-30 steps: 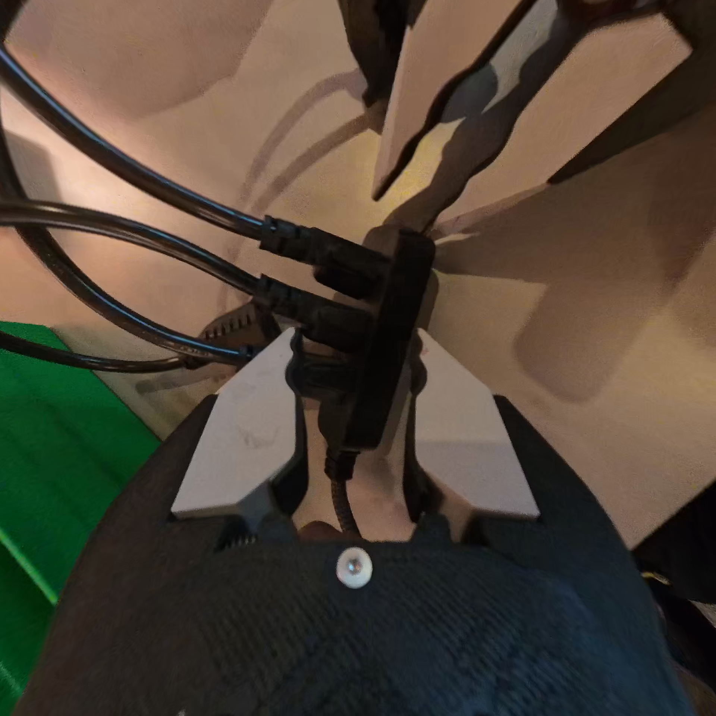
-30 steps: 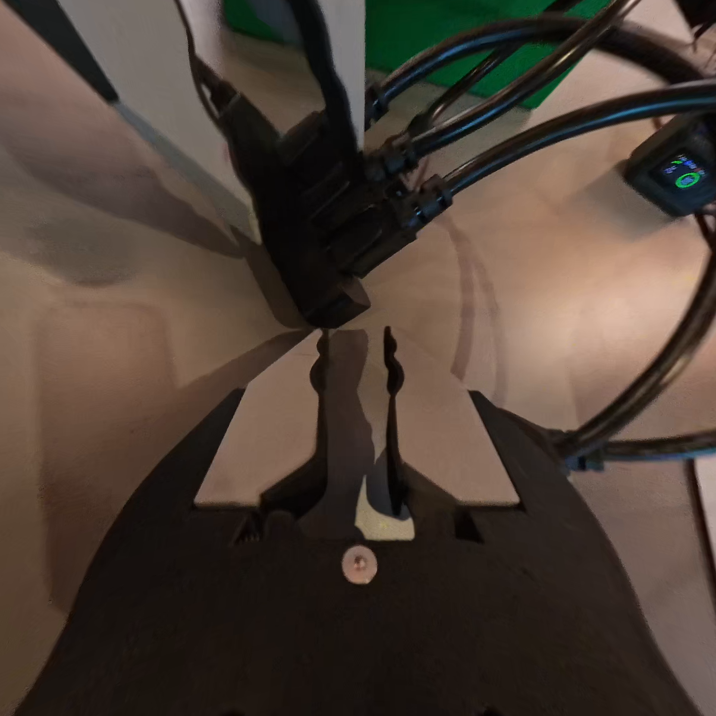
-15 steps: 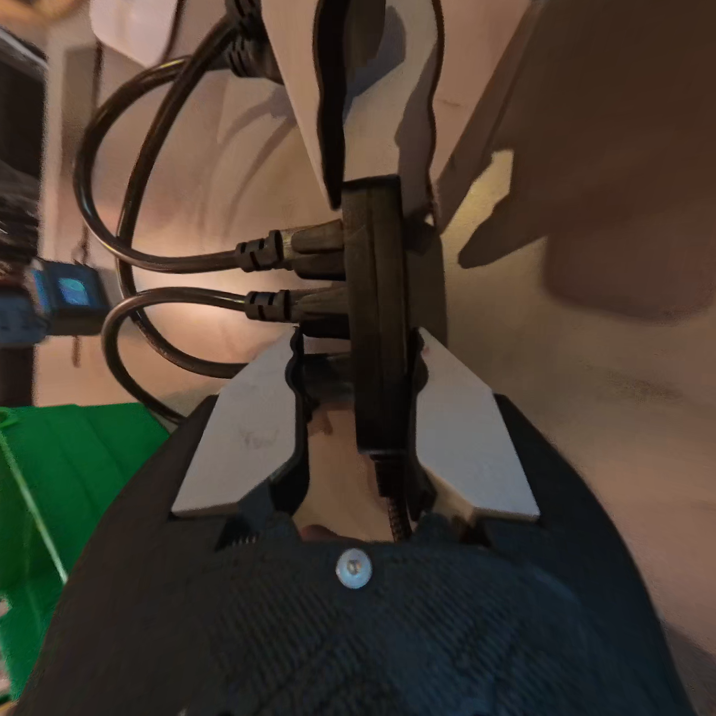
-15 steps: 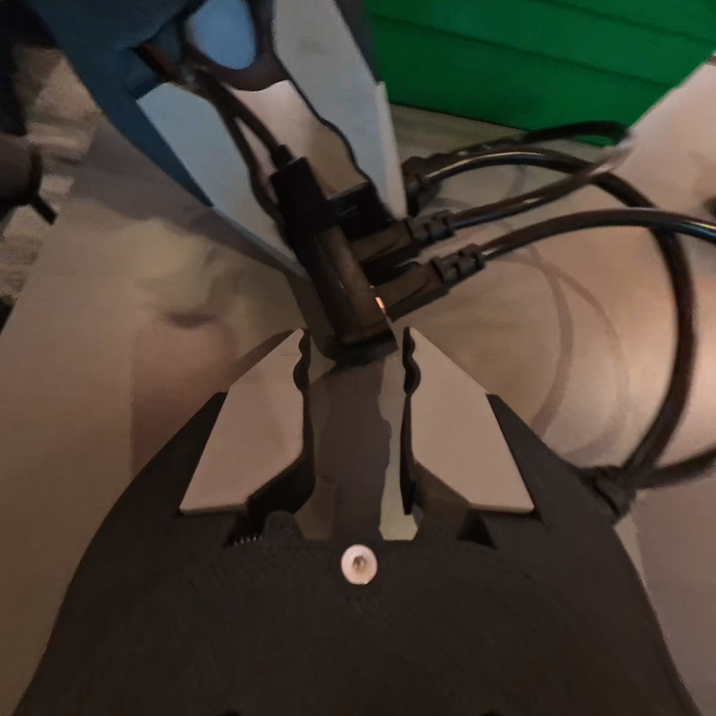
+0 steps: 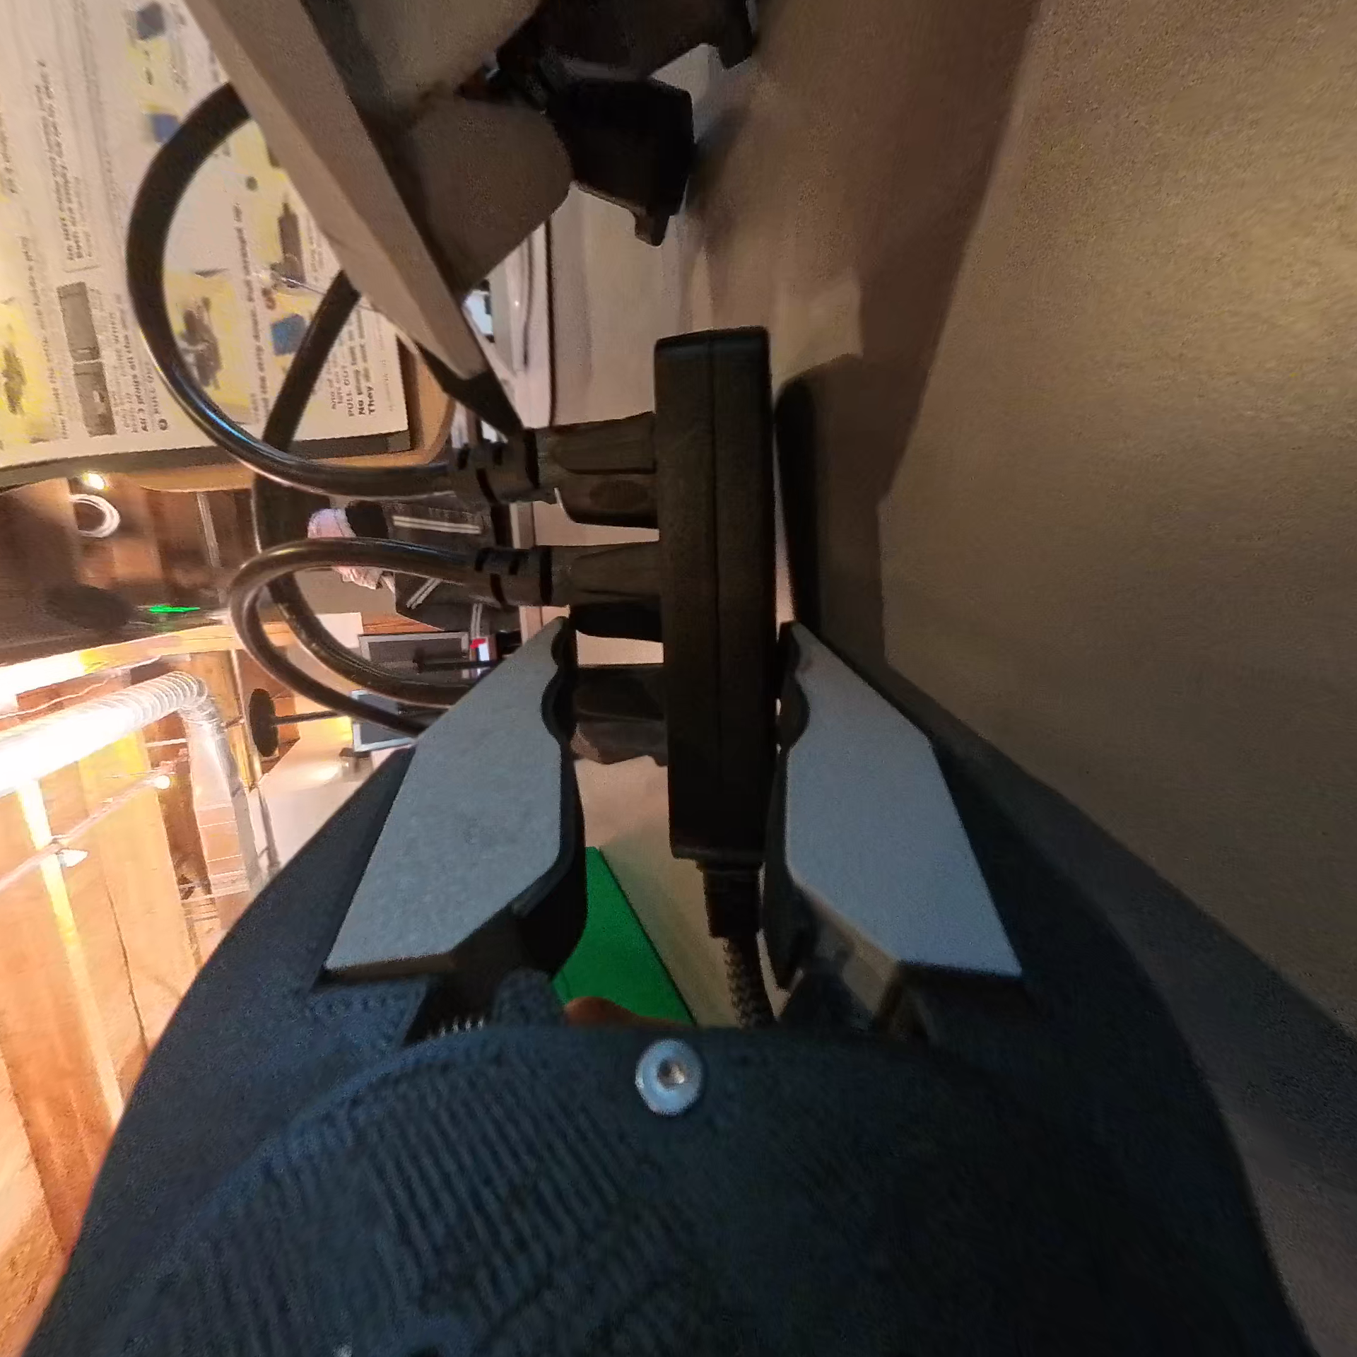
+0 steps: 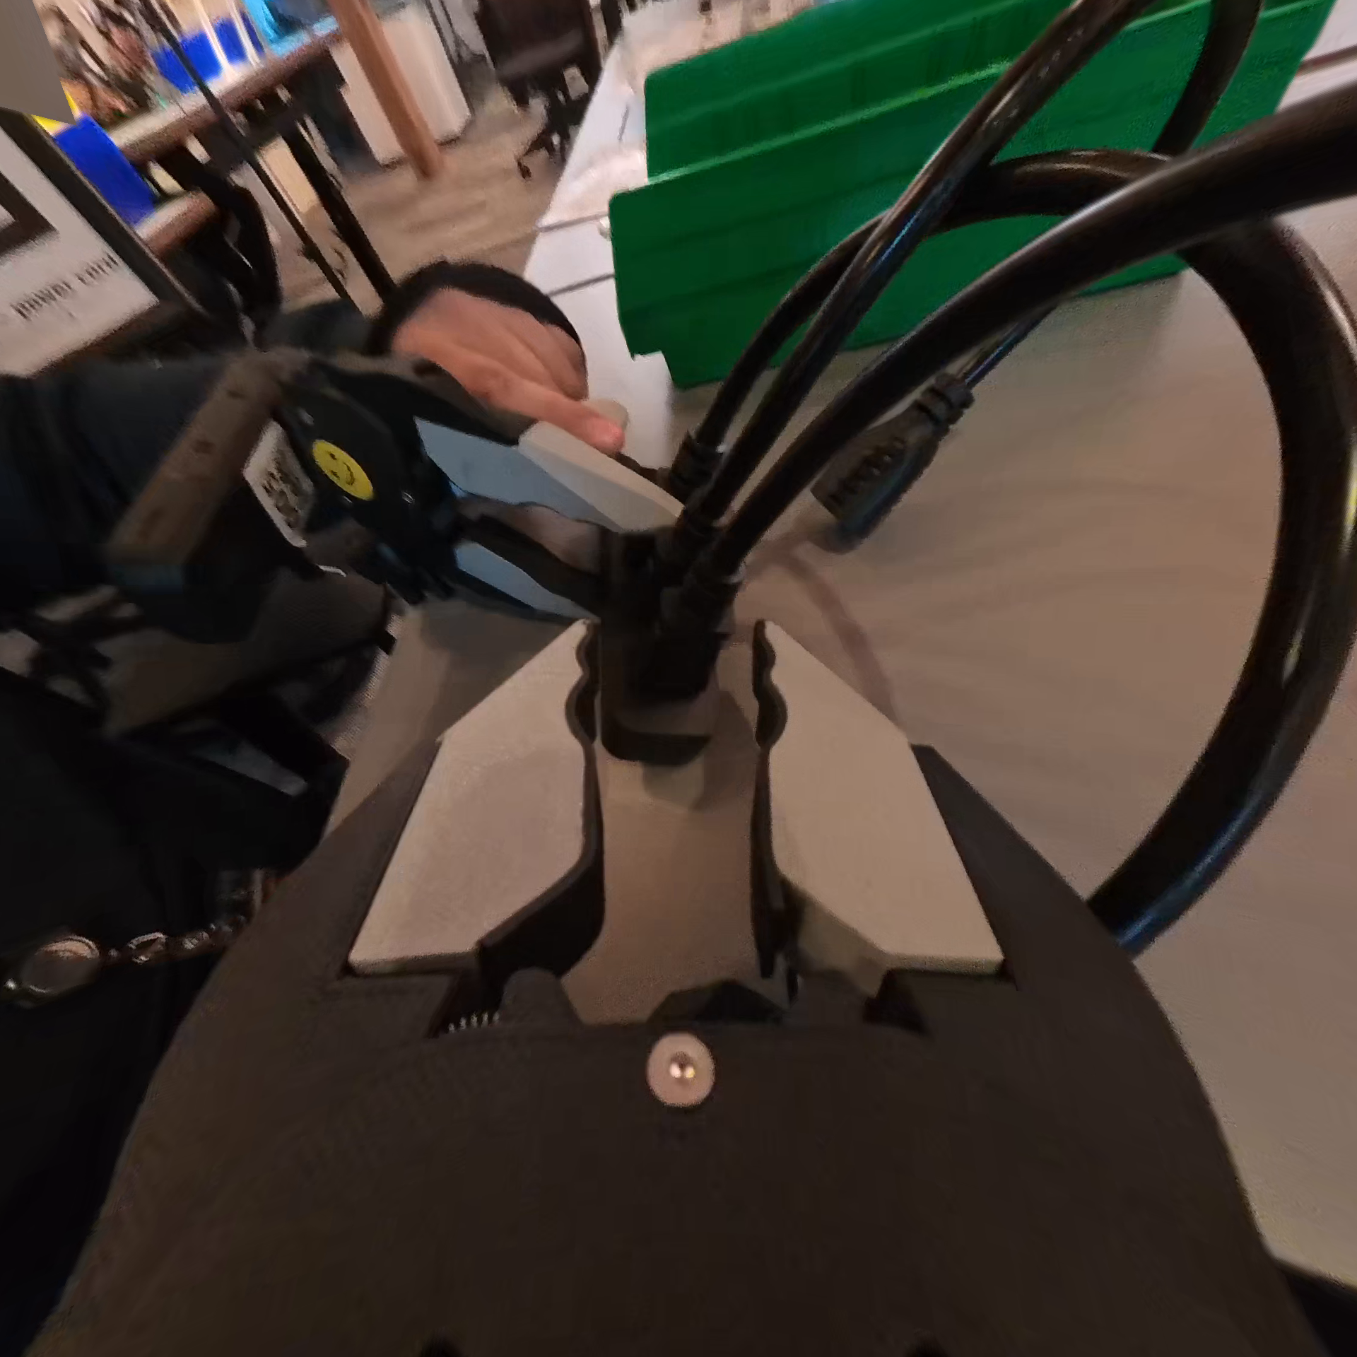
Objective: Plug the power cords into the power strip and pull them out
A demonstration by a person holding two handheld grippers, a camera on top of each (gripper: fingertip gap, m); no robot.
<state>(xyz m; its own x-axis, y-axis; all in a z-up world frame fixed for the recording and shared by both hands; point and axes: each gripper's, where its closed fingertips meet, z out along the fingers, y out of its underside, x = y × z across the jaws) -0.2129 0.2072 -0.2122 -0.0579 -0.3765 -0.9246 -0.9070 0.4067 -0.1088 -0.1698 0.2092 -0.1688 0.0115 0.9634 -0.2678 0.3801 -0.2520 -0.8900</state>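
Left gripper point(image 5: 672, 679) clamps the power strip point(image 5: 716, 587) edgewise — long axis along its fingers; right gripper point(image 6: 670, 661) gapes apart.

Right gripper point(image 6: 672, 631) at frame centre, jaws apart, flanking end of black power strip point(image 6: 653, 697). Power cords point(image 6: 954, 250) arc to upper right. Left gripper point(image 6: 624, 536) reaches strip from centre left. Green bin point(image 6: 844, 183) at top.

Pale tabletop point(image 6: 1065, 587), green bins point(image 6: 881, 220), distant desks point(image 6: 220, 95), wooden post point(image 6: 385, 81)
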